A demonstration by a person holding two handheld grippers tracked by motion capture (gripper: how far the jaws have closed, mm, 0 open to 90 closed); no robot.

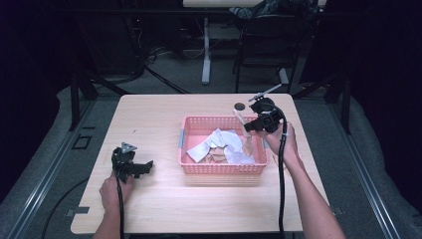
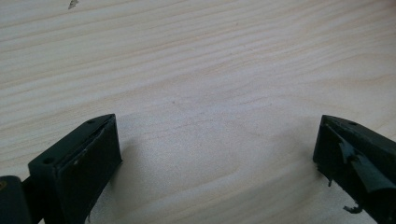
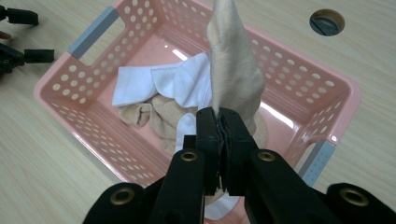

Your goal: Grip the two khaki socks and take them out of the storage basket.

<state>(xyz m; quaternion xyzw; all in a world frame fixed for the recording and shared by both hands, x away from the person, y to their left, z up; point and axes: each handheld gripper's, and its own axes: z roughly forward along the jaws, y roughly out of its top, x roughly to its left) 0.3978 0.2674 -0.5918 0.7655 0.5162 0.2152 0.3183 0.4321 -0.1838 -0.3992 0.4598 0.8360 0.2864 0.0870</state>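
beige sock (image 3: 233, 70) clamped in right claw (image 3: 219, 116) above pink basket (image 3: 299, 81); left claw (image 2: 215, 149) apart.

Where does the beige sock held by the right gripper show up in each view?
High view: beige sock hangs from the right gripper, above the pink basket's right end.
Left gripper view: bare tabletop between open jaws; no sock.
Right gripper view: sock at centre, clamped between the jaws.
Shared landmark: the pink basket.

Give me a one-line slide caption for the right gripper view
Right gripper shut on a beige sock, lifting it above a pink basket of white and beige socks.
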